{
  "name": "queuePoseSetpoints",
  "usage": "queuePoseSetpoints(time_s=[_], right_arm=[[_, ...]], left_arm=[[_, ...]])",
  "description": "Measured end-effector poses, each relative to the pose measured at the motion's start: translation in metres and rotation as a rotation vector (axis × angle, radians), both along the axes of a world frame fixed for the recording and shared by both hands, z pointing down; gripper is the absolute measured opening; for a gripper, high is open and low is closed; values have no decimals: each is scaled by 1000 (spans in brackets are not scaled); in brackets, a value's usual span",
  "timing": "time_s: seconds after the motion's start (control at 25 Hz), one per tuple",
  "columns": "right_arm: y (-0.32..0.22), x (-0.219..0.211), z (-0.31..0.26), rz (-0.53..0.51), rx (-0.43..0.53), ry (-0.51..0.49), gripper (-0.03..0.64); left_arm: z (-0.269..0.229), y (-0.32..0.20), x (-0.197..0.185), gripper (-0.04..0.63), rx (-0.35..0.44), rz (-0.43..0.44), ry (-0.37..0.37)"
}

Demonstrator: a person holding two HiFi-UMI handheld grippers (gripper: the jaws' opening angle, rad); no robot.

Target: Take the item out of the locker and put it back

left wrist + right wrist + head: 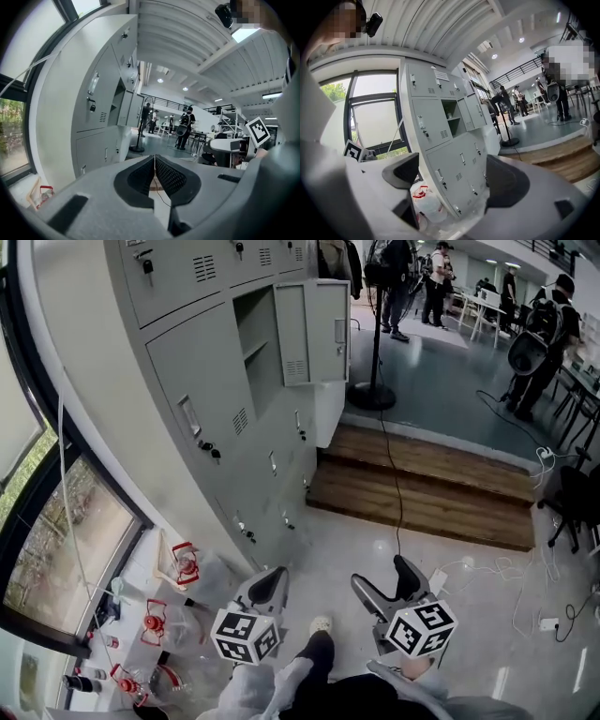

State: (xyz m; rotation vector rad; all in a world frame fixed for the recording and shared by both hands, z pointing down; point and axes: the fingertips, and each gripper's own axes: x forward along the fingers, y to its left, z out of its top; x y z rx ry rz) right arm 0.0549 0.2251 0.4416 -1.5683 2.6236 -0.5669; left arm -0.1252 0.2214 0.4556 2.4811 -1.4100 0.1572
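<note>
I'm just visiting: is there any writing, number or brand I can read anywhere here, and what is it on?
No text can be read in any view.
Left marker cube and right marker cube: black-and-white square patterns, not letters.
Pale sheet on the lockers: too small to read.
Jugs with red handles: blurred, nothing legible.

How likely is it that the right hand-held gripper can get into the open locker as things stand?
Likely yes, after a step closer. The locker has its door swung wide, the right hand-held gripper is open and empty, and nothing stands between them; it hangs low, apart from the locker.
</note>
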Motion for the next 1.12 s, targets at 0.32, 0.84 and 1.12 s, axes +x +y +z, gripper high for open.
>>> queuePoseSetpoints(time_s=[0.32, 0.84, 1.12], right_arm=[[-85, -2, -11, -3, -4, -1, 448], [-189, -6, -15, 20, 19, -8, 448], [-221, -16, -16, 14, 43, -5, 448]], left_arm=[[-10, -89, 0, 14, -3, 13, 5], [-17, -199, -3, 14, 22, 39, 16], [-13, -233, -12, 14, 37, 38, 29]])
